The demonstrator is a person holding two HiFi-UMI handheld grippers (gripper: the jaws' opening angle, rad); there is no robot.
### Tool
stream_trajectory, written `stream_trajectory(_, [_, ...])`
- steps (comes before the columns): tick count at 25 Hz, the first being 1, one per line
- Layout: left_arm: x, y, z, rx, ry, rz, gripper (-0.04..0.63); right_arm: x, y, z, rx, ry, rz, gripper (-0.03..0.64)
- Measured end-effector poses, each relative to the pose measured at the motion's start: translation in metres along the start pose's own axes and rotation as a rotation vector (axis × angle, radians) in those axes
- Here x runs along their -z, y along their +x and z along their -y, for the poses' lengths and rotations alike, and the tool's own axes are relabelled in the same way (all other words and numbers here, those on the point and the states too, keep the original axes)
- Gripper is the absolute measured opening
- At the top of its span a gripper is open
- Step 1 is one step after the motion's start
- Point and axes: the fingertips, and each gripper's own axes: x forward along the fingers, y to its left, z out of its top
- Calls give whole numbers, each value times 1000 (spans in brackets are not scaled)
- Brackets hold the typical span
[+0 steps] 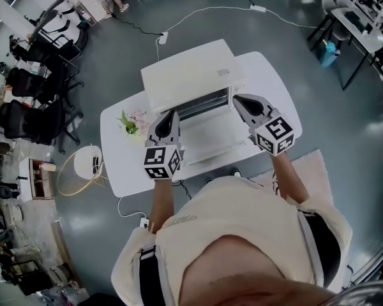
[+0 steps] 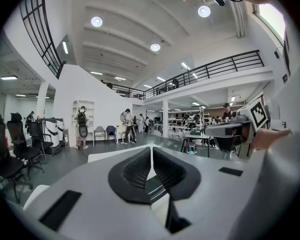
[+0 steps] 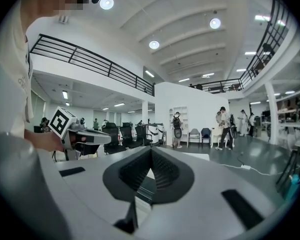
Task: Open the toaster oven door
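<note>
Toaster oven (image 1: 191, 72) on tabletop (image 1: 115, 152), just ahead of and between 2 claws. Door (image 1: 207, 136) looks dropped flat, dark cavity exposed: opening seems done. Left claw (image 1: 172, 115) and right claw (image 1: 237, 97): jaws together, empty, flanking door. Remaining: likely only pulling clear.

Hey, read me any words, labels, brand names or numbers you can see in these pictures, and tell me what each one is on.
No text here can be read.
The print on the person's shirt: blurred, unreadable.
The small mark on top of the toaster oven: too small to read.
The cubes on the left hand-held gripper and the right hand-held gripper: square patterns only, no letters or numbers.
</note>
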Motion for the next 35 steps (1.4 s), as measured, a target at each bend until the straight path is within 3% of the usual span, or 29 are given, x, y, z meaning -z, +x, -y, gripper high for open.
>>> stream_trajectory(11, [12,0,-3,-13,-46,-13,28,6,-1,-6,-10,3,-15,6])
stream_trajectory(35, [16,4,-6,-18,-56,-21,28,4,4,-8,-11,-14,-10,6])
